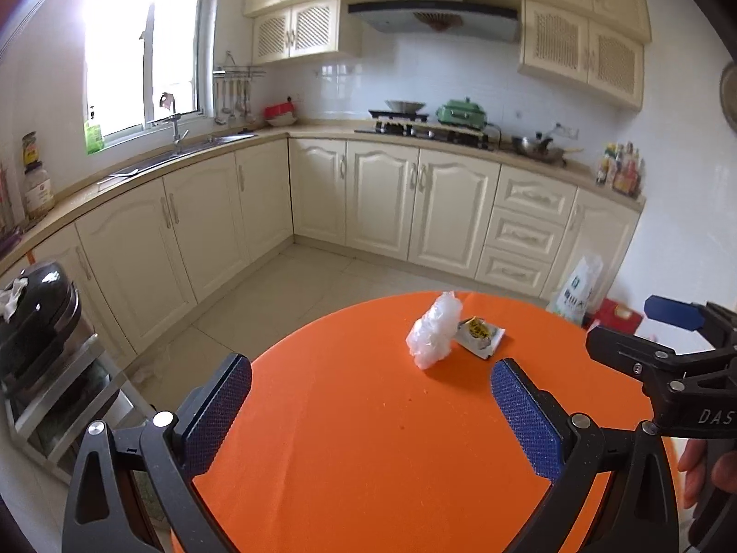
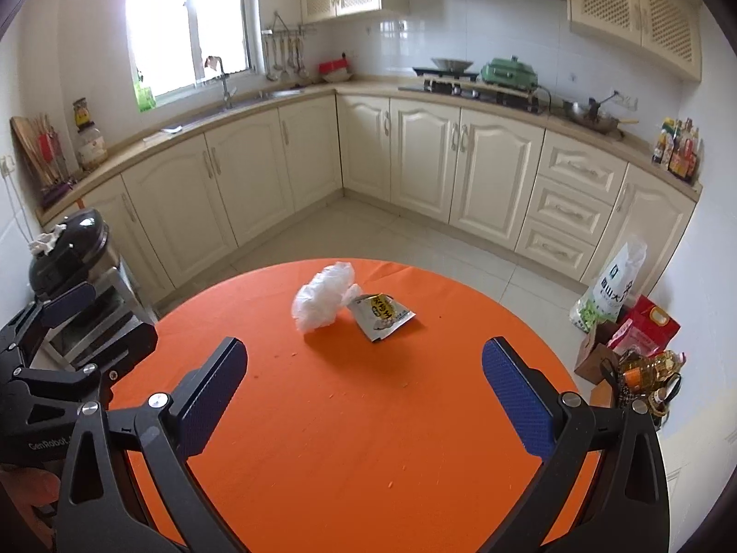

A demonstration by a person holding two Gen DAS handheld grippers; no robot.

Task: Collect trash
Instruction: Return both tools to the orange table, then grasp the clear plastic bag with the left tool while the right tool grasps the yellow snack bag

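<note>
Both my jaws are gaping wide and gripping nothing: my left gripper (image 1: 371, 408) and my right gripper (image 2: 364, 389) are hovering side by side over the near part of a round orange table (image 2: 322, 438). I am facing the trash, which is lying past the middle of the table: a crumpled clear plastic bag (image 2: 322, 299) on the left, touching a torn snack wrapper (image 2: 381, 315) on its right. I judge I should be lowering one gripper squarely over the bag, pinching its bunched middle so it does not slip. Crumbs are dotting the cloth. Yellow print on the wrapper is too small to read. My left gripper is reading "GenRobot"; my right shows "DAS".
</note>
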